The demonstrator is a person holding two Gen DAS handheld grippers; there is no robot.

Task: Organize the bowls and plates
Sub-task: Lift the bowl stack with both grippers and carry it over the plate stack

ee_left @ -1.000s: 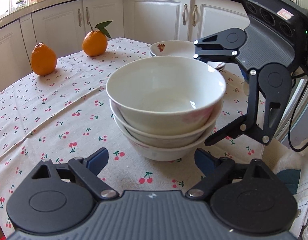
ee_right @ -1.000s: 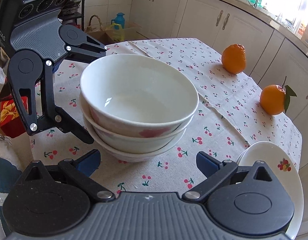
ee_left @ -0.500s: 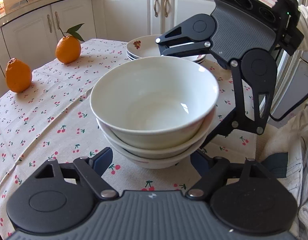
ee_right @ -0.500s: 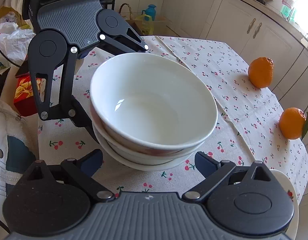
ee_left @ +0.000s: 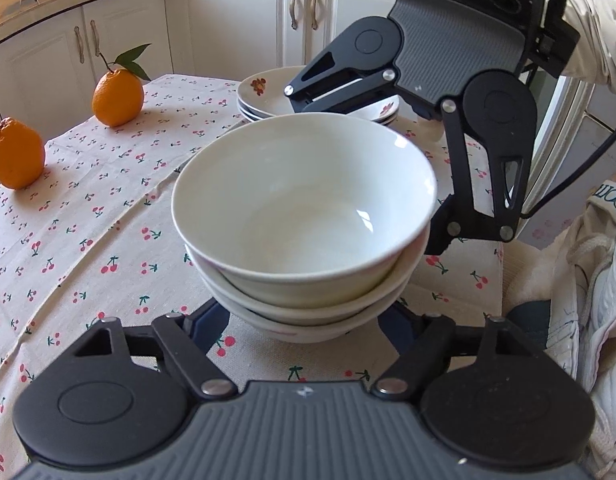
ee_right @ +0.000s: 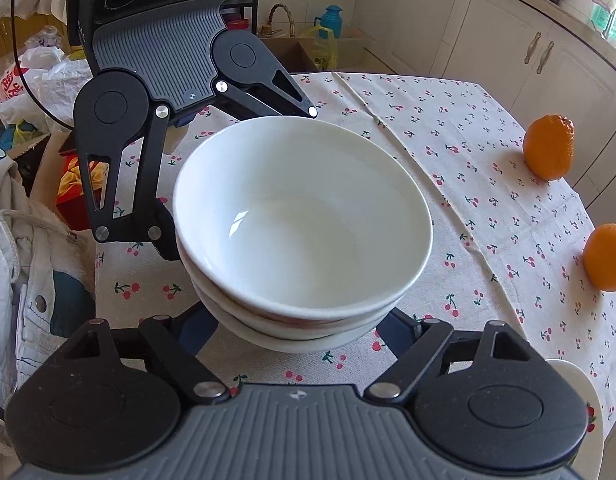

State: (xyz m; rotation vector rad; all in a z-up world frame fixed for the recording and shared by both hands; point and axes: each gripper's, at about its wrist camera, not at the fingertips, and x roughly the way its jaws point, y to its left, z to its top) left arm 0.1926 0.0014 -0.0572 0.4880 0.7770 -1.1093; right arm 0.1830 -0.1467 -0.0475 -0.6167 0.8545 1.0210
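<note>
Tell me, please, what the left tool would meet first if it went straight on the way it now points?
Most likely the stack of bowls, which already sits between the left tool's closing fingers.

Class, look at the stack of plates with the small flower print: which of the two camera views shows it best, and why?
The left wrist view: the stack of plates sits beyond the bowls, layered rims and flower print visible, partly hidden by the right tongs. The right wrist view catches only a rim sliver at the lower right.

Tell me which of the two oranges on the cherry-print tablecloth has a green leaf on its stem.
The orange nearer the stack of white plates: this leafy orange carries a stem with a green leaf, while the knobbly orange at the table's edge has none.
</note>
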